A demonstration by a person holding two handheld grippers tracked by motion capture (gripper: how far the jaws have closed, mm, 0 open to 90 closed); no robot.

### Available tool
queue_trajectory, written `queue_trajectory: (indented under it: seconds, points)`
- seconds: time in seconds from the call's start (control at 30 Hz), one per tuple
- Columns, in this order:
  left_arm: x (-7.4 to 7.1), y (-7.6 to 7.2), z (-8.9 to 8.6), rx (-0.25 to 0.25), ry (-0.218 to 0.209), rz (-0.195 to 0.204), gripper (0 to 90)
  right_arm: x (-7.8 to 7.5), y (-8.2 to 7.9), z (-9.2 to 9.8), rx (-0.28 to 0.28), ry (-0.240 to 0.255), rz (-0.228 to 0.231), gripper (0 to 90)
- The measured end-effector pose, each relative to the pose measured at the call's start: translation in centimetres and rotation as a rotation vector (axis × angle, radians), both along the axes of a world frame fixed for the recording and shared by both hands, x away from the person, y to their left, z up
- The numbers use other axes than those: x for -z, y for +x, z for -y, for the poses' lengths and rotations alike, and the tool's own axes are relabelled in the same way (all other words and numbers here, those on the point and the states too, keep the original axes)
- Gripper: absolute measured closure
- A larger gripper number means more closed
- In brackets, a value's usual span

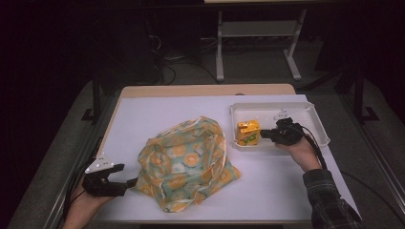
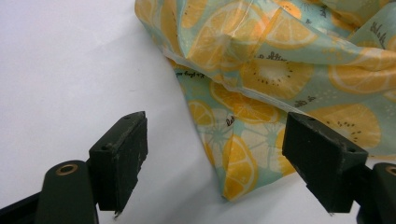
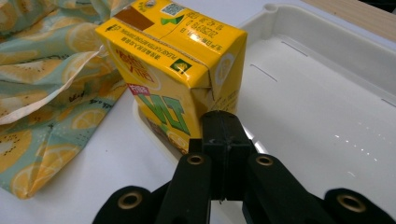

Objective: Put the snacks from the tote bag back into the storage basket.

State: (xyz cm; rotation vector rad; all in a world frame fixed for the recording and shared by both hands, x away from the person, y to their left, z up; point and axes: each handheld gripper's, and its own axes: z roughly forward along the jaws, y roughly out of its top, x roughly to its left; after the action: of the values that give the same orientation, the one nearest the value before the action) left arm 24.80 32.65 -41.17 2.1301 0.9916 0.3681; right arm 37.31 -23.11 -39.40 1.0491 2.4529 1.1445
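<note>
Right tool (image 3: 223, 140): pressed together, empty, tips touching the near side of the yellow drink carton (image 3: 173, 70).
Left tool (image 2: 215, 158): spread wide, holding nothing, low on the table (image 1: 143, 114) at the near left, a corner of the fruit-print bag (image 2: 280, 70) lying between its pads without contact.
Carton place: upright at the left end of the white tray (image 1: 315, 119), far right; bag just left of the tray.
Step, as judged: getting a hold on the carton.
Doing it well: spread first, straddle the carton's narrow sides below the top fold, squeeze gently to avoid crushing, lift straight clear of the tray rim.
Bag side: pinch one layer at the rim, lift to open the mouth.
</note>
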Motion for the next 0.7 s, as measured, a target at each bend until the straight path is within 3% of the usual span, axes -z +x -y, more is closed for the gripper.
queue_trajectory:
  seconds: [0.63, 0.7]
  points:
    - [0.0, 0.2, 0.2, 0.010, 0.001, -0.005, 21.9, -0.3, -1.1, -0.1, -0.020, -0.009, -0.009, 89.9]
    - [0.0, 0.3, 0.2, 0.007, 0.000, -0.008, 21.9, -0.4, -1.2, 0.0, -0.007, -0.005, -0.003, 84.6]
